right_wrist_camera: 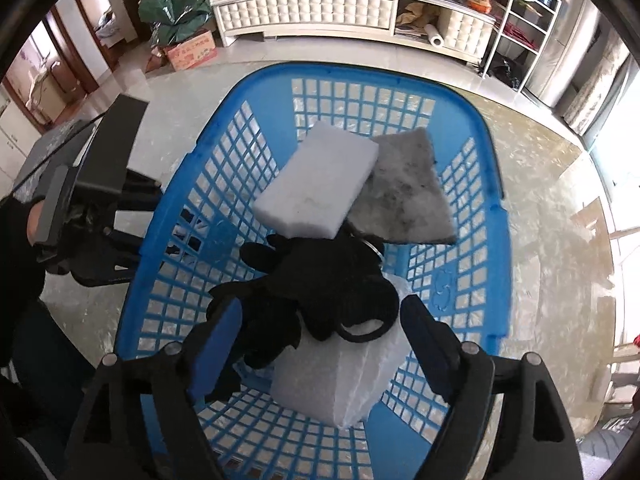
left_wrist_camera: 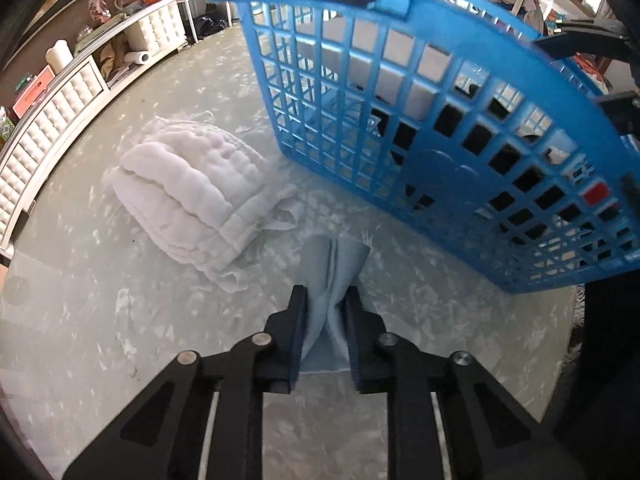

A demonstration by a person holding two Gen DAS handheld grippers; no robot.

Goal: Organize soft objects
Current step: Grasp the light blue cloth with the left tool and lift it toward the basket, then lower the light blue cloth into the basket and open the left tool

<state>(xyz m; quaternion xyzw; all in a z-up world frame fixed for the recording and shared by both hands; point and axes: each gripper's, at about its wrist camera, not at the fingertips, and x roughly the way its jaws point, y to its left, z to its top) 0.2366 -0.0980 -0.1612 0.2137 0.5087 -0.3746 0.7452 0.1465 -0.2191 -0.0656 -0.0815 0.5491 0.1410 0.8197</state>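
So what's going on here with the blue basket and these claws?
A person is sorting soft things into a blue basket on a table, holding a claw in each hand. The left claw is shut on a pale blue cloth lying beside the basket. The right claw stands open over the basket, which already holds a white sponge, a grey pad and a black glove. A folded white towel waits on the table.

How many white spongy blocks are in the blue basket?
2: one white block near the middle of the basket, leaning on a grey pad; one at the near end under black cloth. More may be hidden.
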